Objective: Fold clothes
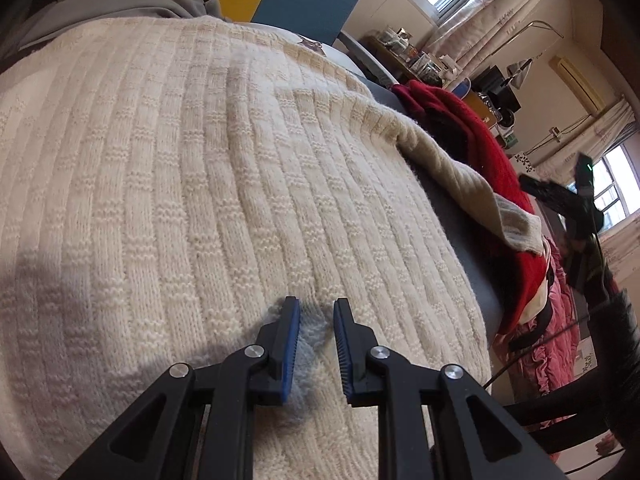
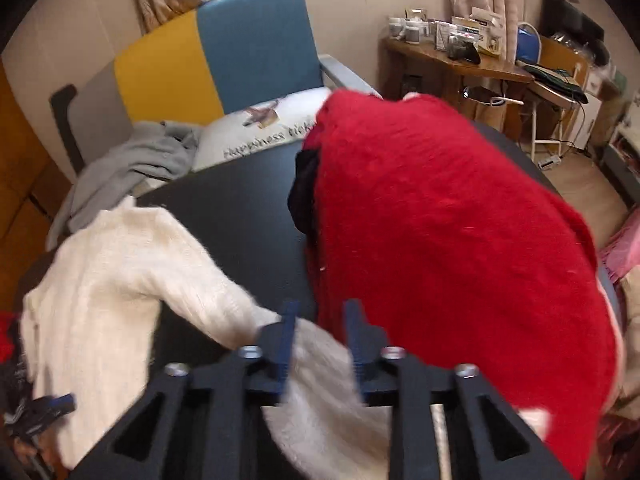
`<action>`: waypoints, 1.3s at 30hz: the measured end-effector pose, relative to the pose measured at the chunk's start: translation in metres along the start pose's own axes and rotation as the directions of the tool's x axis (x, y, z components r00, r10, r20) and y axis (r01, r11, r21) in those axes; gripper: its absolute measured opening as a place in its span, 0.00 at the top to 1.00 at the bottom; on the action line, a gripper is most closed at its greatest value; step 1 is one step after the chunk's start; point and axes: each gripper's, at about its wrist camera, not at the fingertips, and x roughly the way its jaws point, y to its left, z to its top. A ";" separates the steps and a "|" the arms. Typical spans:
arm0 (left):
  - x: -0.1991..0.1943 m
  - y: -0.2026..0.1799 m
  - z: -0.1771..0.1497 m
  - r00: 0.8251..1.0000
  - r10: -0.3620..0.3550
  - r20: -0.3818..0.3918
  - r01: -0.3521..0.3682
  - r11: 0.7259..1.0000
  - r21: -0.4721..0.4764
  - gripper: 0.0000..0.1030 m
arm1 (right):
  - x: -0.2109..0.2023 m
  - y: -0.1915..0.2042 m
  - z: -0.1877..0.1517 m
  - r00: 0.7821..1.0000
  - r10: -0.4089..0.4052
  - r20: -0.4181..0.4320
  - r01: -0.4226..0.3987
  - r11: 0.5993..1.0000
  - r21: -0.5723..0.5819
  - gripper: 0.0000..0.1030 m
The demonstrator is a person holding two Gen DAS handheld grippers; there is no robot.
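A cream knitted sweater [image 1: 192,184] lies spread over the dark table and fills the left wrist view. My left gripper [image 1: 317,312] is open low over its near part, jaws straddling a raised tuft of knit without closing on it. In the right wrist view the same sweater [image 2: 104,280] lies at the left, with one sleeve [image 2: 320,364] running between the open jaws of my right gripper [image 2: 322,312]. A red fuzzy sweater [image 2: 448,240] lies folded at the right, with a dark garment [image 2: 304,192] under its edge. The sleeve cuff [image 1: 516,228] rests on the red sweater [image 1: 492,156].
The dark table [image 2: 240,208] shows bare between the two sweaters. A grey garment [image 2: 132,164] and a printed cushion [image 2: 260,132] lie on the blue and yellow chair [image 2: 256,48] behind. A cluttered wooden desk [image 2: 460,64] stands at the right. Pink fabric [image 1: 552,340] hangs beyond the table edge.
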 end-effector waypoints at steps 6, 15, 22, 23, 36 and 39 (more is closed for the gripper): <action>0.001 0.010 0.001 0.998 -0.066 0.007 0.066 0.994 -0.087 0.83 | -0.052 0.033 -0.068 0.983 -0.173 0.068 0.186 0.916 -0.355 0.54; 0.003 -0.002 0.000 1.000 -0.003 0.006 0.004 0.998 -0.058 0.83 | -0.015 0.065 -0.121 0.940 -0.333 0.072 0.290 0.671 -0.683 0.54; 0.003 0.001 0.001 1.000 -0.016 0.003 0.017 0.998 -0.063 0.83 | 0.007 0.061 -0.086 0.948 -0.310 -0.069 0.204 0.761 -0.616 0.94; 0.003 0.002 0.002 1.000 -0.020 0.001 0.020 0.998 -0.062 0.83 | 0.004 0.058 -0.077 0.954 -0.283 -0.097 0.180 0.801 -0.571 0.94; 0.002 0.004 0.001 0.999 -0.046 0.002 0.046 0.998 -0.049 0.83 | -0.051 0.031 -0.020 0.979 0.130 -0.155 -0.145 0.985 -0.089 0.92; 0.003 0.005 0.001 0.999 -0.053 0.004 0.053 0.997 -0.050 0.83 | -0.049 0.051 -0.034 0.988 -0.027 -0.151 -0.018 0.956 -0.292 0.37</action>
